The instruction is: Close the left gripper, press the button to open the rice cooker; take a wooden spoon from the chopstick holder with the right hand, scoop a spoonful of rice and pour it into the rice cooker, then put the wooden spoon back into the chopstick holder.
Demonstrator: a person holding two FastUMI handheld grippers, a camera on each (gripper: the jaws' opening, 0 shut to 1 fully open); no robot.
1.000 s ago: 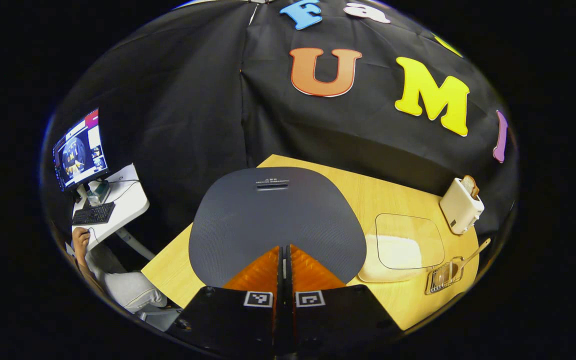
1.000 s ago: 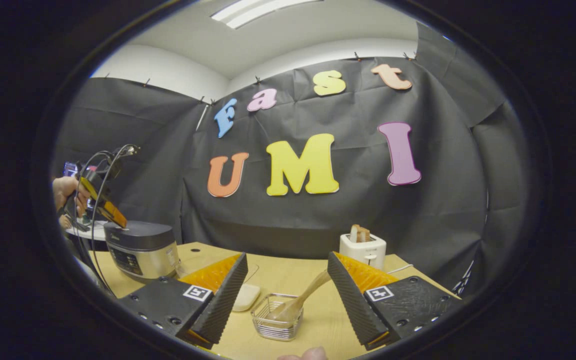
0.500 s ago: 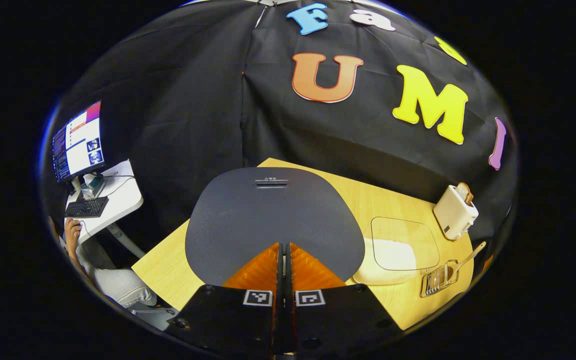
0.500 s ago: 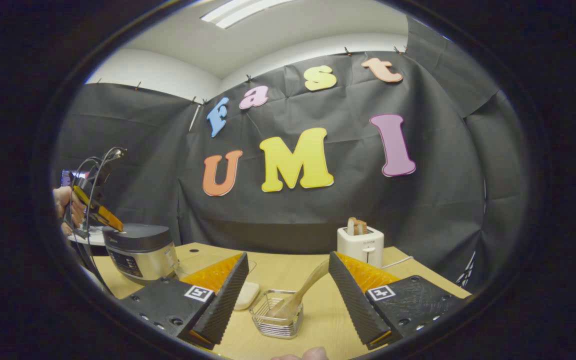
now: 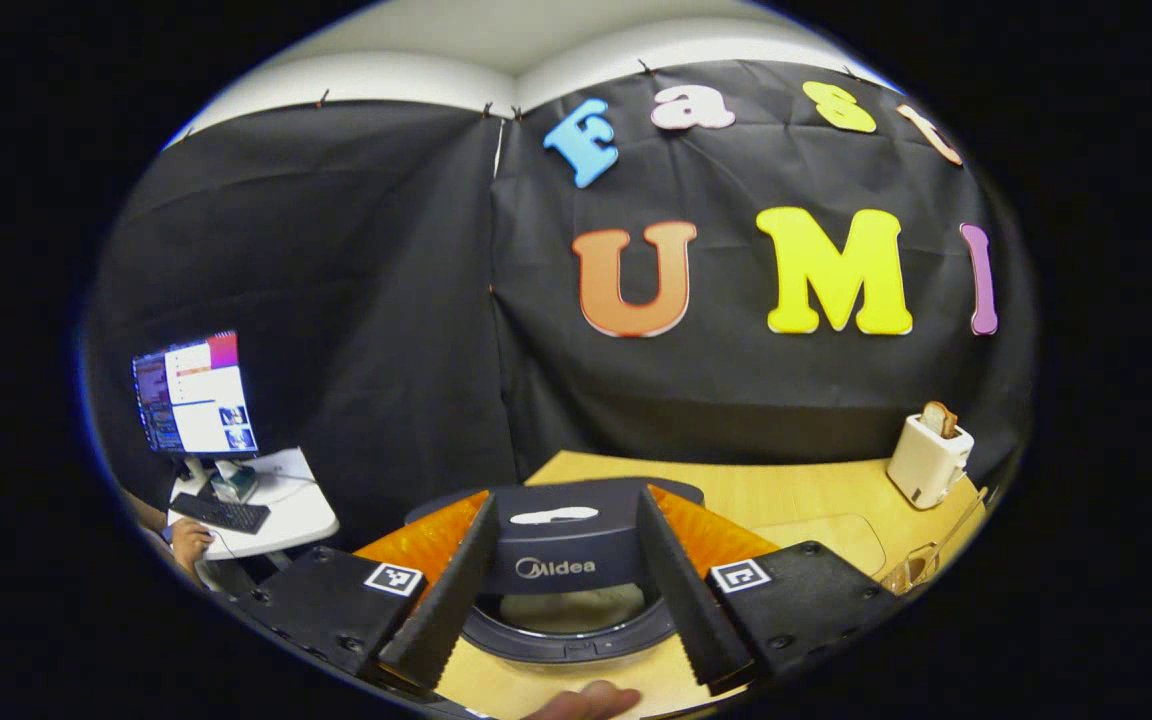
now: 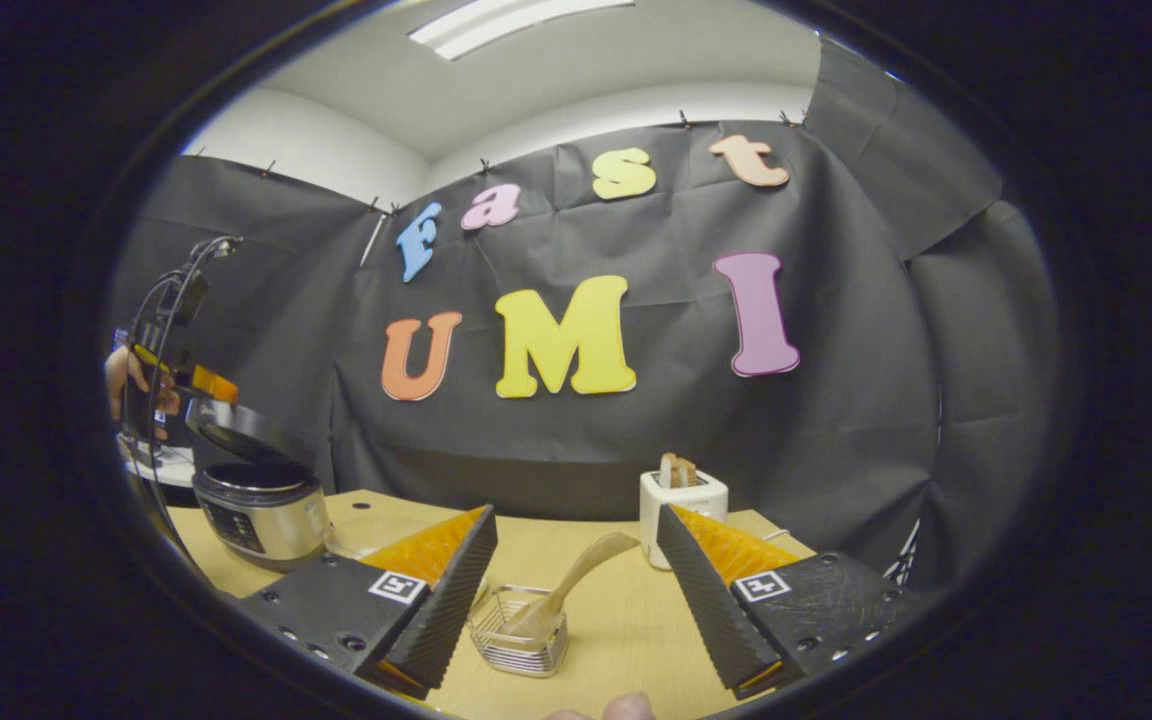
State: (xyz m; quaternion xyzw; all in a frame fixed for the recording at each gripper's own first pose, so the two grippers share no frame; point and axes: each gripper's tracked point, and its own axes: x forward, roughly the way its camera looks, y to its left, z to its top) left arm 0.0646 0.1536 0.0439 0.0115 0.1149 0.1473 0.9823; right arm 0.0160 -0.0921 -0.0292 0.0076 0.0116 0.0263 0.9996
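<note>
Hovering left gripper (image 5: 561,590), jaws spread, over rice cooker (image 5: 561,560) at bottom centre, lid up. Right gripper (image 6: 576,590) spread too, wooden spoon (image 6: 561,595) in chopstick holder (image 6: 518,635) between its fingers, lower centre.

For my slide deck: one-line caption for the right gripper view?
Open right gripper approaches wooden spoon in wire holder; rice cooker lid up.

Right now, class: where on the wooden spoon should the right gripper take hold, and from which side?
Grip the wooden spoon on its bare handle, which leans up and right out of the chopstick holder. The open right gripper should probably come from above, since the bowl sits inside.
</note>
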